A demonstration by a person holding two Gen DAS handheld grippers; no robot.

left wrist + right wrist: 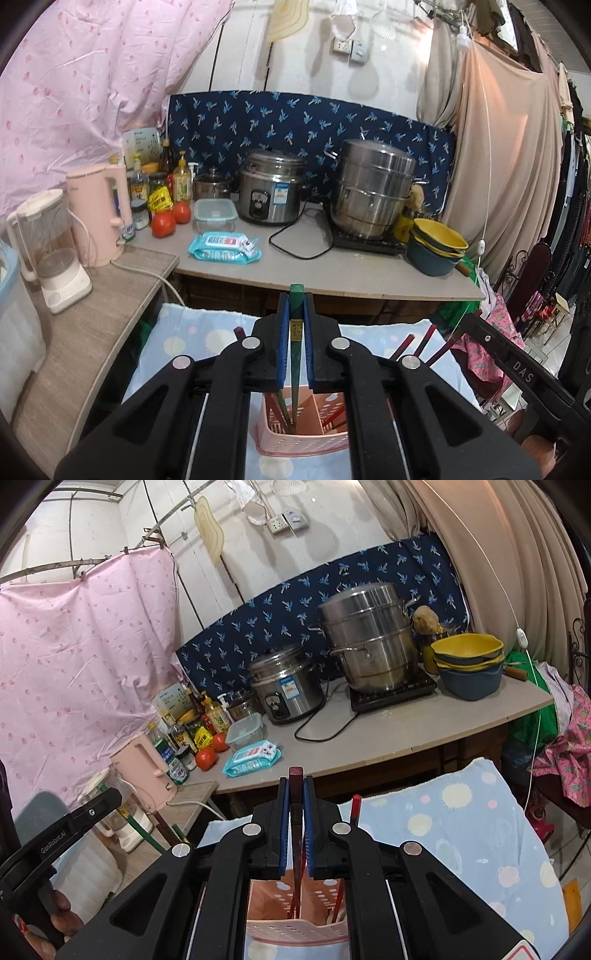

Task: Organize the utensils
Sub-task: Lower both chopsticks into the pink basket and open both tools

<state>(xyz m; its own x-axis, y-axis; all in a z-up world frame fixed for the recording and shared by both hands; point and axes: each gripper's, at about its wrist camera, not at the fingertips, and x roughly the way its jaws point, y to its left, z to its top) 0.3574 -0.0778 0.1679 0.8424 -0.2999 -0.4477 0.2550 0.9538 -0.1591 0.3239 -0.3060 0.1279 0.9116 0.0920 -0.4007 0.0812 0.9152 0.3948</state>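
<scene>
Chopsticks are held by both tools. The left gripper (295,306) is closed almost fully on a green chopstick (296,354), which carries a small gold label whose characters cannot be read. The lower end of this chopstick is seated inside the pink perforated utensil holder (303,439), directly beneath the jaws. Several red chopsticks (406,345) are also stood in the holder, their upper ends projecting to the right. The right gripper (296,786) is likewise closed almost fully, on a dark red chopstick (296,834), whose lower end is lowered into the same holder (295,928). The holder is placed on a pale blue cloth (192,332) printed with suns and dots, on the near side of the scene.

On the far grey counter (332,273), a clear lidded food container (215,215) is set beside a steel rice cooker (271,192) bearing a blue label that is too small to be read. A stacked steel steamer pot (373,188) is positioned on a black hob to the right. Yellow and blue bowls (437,243) are nested at the right end. Bottles and jars are grouped at the left, near two tomatoes (170,218) and a pink kettle (98,214).

"DAS" is printed on the right tool as seen from the left camera, and "GenRobot.AI" on the left tool as seen from the right camera.
</scene>
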